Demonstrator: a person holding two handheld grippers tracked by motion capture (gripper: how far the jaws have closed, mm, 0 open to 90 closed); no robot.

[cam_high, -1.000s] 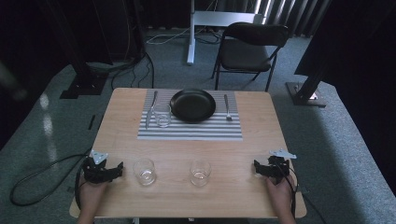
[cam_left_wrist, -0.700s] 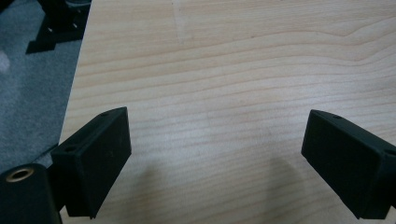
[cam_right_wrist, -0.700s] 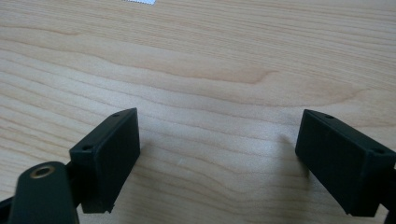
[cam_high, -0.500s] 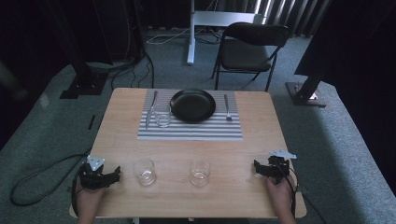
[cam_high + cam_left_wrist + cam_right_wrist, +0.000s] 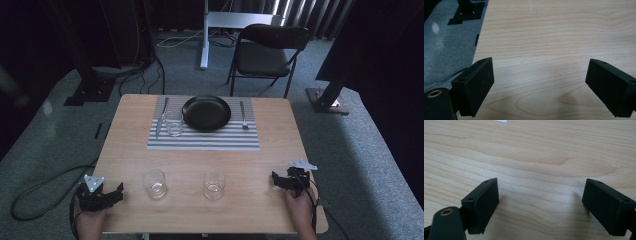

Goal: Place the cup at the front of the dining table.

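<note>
The left tool (image 5: pixel 118 191), spread and empty, has slid nearer the desk's (image 5: pixel 200 160) front corner, beside the nearest clear drinking glass (image 5: pixel 154 183), likely lining up. The right tool (image 5: pixel 278 180) rests spread.

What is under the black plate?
A striped placemat lies under the black plate, with a glass, knife and fork on it too. The plate hides the part of the mat right beneath it.

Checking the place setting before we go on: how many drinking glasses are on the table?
3. One glass stands on the striped placemat, left of the black plate. Two stand on bare wood near the front edge: one at left, one at right. None looks hidden.
</note>
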